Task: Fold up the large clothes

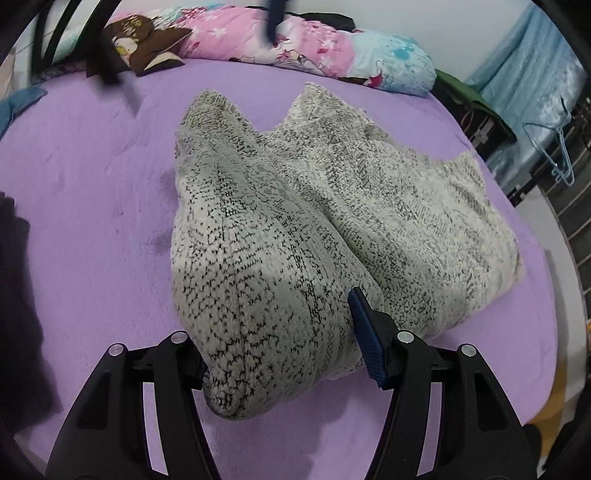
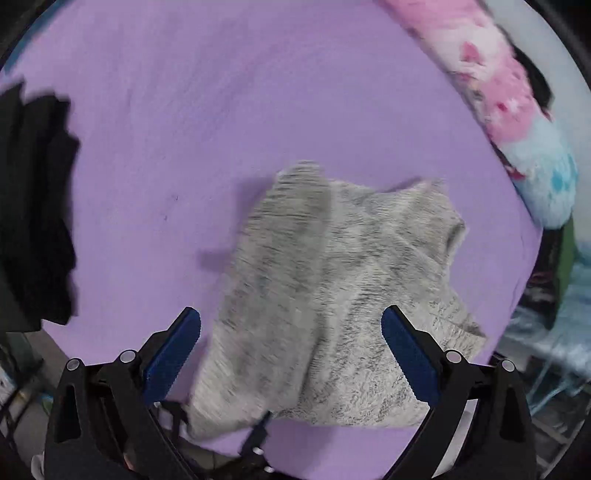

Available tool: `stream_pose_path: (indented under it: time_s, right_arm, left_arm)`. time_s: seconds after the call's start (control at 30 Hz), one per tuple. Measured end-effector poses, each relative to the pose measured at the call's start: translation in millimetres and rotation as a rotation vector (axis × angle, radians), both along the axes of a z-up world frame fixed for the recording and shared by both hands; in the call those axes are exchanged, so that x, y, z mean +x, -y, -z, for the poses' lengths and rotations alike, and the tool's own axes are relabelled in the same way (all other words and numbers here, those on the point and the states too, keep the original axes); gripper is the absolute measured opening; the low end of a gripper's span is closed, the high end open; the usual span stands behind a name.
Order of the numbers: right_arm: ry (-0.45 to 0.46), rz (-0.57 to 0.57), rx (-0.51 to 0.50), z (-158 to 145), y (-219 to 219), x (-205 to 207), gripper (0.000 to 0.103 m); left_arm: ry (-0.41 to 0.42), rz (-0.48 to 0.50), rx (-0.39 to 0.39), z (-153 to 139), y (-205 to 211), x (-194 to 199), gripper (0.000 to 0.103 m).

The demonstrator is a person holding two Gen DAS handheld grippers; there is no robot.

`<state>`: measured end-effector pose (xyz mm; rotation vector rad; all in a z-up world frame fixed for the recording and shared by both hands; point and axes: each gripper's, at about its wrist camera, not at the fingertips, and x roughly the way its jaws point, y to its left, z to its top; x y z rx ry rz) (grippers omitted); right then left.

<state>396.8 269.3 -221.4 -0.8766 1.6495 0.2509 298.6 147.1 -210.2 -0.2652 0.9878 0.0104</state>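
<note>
A large cream sweater with black speckles (image 1: 369, 206) lies bunched on the purple bed cover (image 1: 92, 203). A lifted fold of it fills the wide gap between the fingers of my left gripper (image 1: 284, 332), covering the left pad; the blue right pad (image 1: 365, 332) shows beside it. I cannot tell whether it is pinched. In the right wrist view the sweater (image 2: 332, 295) appears blurred below my right gripper (image 2: 291, 347), which is open and empty above it. The other gripper shows blurred at the top of the left wrist view (image 1: 273, 14).
A pink and blue patterned quilt (image 1: 295, 40) lies along the far edge of the bed. A pile of black clothes (image 2: 33, 206) sits at the left. A brown cushion (image 1: 144, 44) lies at the back left. Hangers (image 1: 557, 147) and a blue cover are at the right.
</note>
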Motion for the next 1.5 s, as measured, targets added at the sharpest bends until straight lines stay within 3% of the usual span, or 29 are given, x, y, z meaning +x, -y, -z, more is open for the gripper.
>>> stream_pose_path:
  time_s: [0.1,0.23,0.37,0.43,0.6,0.8,1.07,1.1,1.17,1.2,1.23,1.33,1.43,1.5]
  right_arm:
    - [-0.02,-0.004,-0.12,34.0,-15.4,-0.3,0.096]
    - [-0.033,0.035,-0.173,61.9,-29.9,4.9,0.096]
    - [0.032,0.021,-0.31,92.6,-31.8,0.1,0.096]
    - [0.043,0.021,-0.33,103.1,-34.7,-2.6,0.096]
    - [0.14,-0.004,-0.423,121.0,-36.4,-17.9,0.096]
    - [0.169,-0.053,-0.516,141.6,-40.0,-26.2,0.096]
    - [0.188,-0.049,-0.557,156.7,-35.3,-20.2,0.096]
    - [0.183,-0.054,-0.555,155.8,-38.7,-25.2,0.093]
    - [0.199,-0.028,-0.54,146.9,-36.1,-17.8,0.042]
    - [0.187,0.013,-0.515,141.8,-33.4,-14.0,0.041]
    - [0.163,0.006,-0.514,140.3,-33.2,-13.9,0.035]
    - [0.132,0.002,-0.497,132.4,-30.5,-9.9,0.03]
    - [0.149,-0.058,-0.492,122.2,-31.1,-14.8,0.028]
    - [0.16,-0.057,-0.461,113.3,-29.5,-19.1,0.026]
  left_arm:
    - [0.002,0.015,0.012,-1.0,2.7,-0.5,0.058]
    - [0.002,0.03,0.045,-1.2,8.5,0.8,0.058]
    - [0.003,0.05,0.091,-1.3,16.9,1.9,0.058]
    - [0.003,0.056,0.101,-1.0,18.7,2.4,0.058]
    - [0.003,0.051,0.091,0.1,17.6,2.3,0.058]
    - [0.001,0.054,0.084,-0.4,18.0,2.0,0.058]
    - [-0.007,0.068,0.062,-0.3,14.3,1.5,0.058]
    - [-0.009,0.072,0.068,0.3,14.7,1.3,0.058]
    - [-0.013,0.079,0.087,1.2,15.8,0.8,0.058]
    - [-0.011,0.084,0.093,0.6,16.5,0.5,0.058]
    - [-0.008,0.087,0.097,-0.4,17.6,0.0,0.058]
    - [0.001,0.095,0.114,-2.5,21.6,-1.7,0.058]
    - [0.008,0.108,0.12,-4.2,22.0,-1.4,0.058]
    - [0.006,0.1,0.084,-4.4,17.0,-0.8,0.058]
